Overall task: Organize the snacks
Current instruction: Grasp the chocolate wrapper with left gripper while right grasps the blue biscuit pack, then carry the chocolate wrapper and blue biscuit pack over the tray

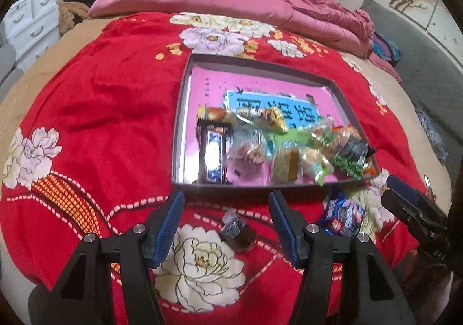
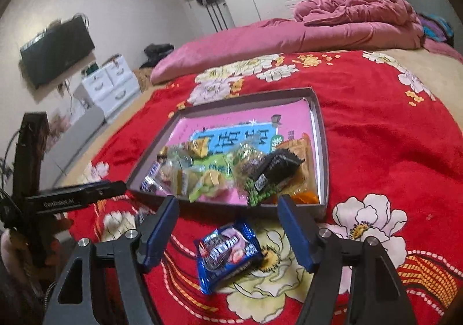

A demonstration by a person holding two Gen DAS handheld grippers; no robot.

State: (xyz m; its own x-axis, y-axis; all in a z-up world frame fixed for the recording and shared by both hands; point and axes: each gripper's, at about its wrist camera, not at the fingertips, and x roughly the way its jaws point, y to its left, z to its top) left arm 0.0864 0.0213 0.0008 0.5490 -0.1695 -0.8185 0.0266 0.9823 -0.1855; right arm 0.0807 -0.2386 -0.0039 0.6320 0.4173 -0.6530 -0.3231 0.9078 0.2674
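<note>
1. The left gripper [image 1: 226, 226] hovers low over the red blanket [image 1: 101, 110], its blue-padded fingers [image 1: 169, 226] spread wide with nothing between them. Just ahead of them a small dark candy [image 1: 238, 231] lies on a white flower of the print.
2. The right gripper [image 2: 228, 235] is likewise spread wide and holds nothing – a blue packet [image 2: 227, 252] lies flat on the blanket between its fingers [image 2: 295, 233], touching neither. The packet's white lettering is too blurred to read. The same packet [image 1: 343, 215] shows in the left view, just right of the left gripper.
3. Each tool appears in the other's view: the right one [image 1: 416, 215] at the right edge, the left one [image 2: 78, 199] at the left, its side printed "GenRobot.AI".
4. Just beyond the packet and candy sits a shallow grey-rimmed box [image 1: 181, 122] on the blanket. Its pink liner carries a blue panel with large Chinese characters, upside down and not legible.
5. The snacks [image 1: 289, 148] are heaped in the box's near end – a blue-and-white bar [image 1: 213, 155], clear-wrapped pastries [image 2: 202, 180], a black wrapper [image 2: 275, 170] with a barcode label, a green-patterned bag [image 2: 257, 194].
6. Farther off lies a pink quilt [image 2: 347, 23]; white drawers [image 2: 113, 84] and a wall-mounted TV [image 2: 56, 52] stand to the left.
</note>
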